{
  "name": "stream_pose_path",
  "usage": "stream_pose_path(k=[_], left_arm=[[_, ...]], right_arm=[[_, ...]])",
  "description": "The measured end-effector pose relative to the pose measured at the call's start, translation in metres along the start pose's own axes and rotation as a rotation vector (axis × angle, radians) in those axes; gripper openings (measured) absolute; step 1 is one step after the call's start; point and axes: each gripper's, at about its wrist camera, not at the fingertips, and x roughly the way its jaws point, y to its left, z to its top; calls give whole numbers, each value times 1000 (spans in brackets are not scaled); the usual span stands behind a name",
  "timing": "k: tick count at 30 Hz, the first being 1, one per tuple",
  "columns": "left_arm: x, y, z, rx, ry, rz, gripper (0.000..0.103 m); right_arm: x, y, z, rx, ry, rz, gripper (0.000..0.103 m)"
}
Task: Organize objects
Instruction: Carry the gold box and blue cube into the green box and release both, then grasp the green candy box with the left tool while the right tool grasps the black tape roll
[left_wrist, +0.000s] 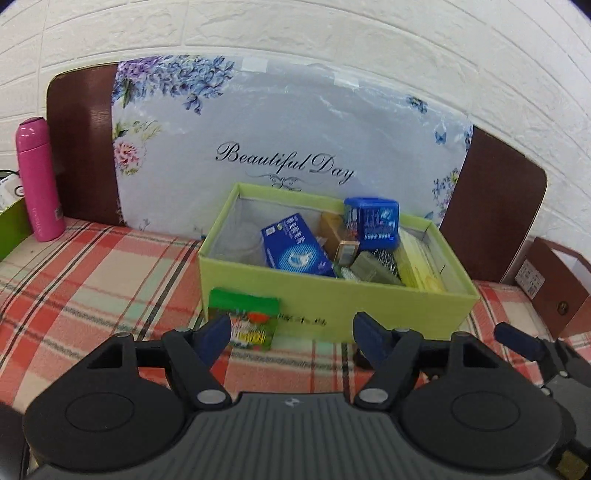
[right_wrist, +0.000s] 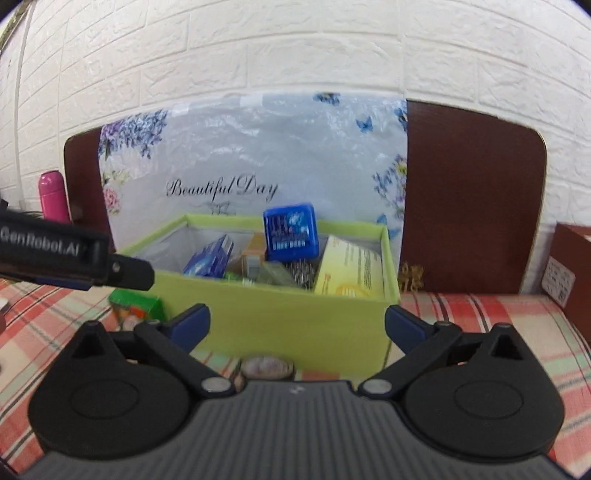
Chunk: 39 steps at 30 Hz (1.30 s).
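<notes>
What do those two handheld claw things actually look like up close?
Both match. The left gripper and right gripper have a dark grey ribbed body with a small logo, two round black discs, black linkage arms on silver pivot pins, and dark blue fingers. Seen from the right camera, the left one's side reads "GenRobot.AI" in white. No cables, hands or sleeves show.

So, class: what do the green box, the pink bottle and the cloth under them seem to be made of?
Green box: probably cardboard with a matt finish, given its flat stiff walls and sharp folded rim. Pink bottle: smooth and glossy, likely painted metal or plastic; I cannot tell which. Plaid cloth: soft woven fabric, slightly fuzzy.
</notes>
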Motion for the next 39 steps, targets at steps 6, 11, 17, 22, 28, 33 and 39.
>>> stream_pose_path(k=[6,11,17,22,28,33,39], left_arm=[[-18,-6,-36,21,85,52,76],[-28,-7,-58,43,126,93,76],[-43,-2,-68,45,120,129,76],[-50,6,-73,32,118,147,76],[-48,16,-78,8,140,144,76],[-39,26,-76,-14,144,127,76],[-18,31,-60,-24,76,114,76]], right_arm=[[-40,-1,-21,35,94,-2,103],[-65,3,-42,26,131,-26,103],[-81,5,-55,45,148,-39,103],[-91,7,-56,45,136,-39,103],[-93,12,-58,27,139,-31,103],[-86,16,-63,14,156,-33,103],[-75,18,-67,-8,160,-33,103]])
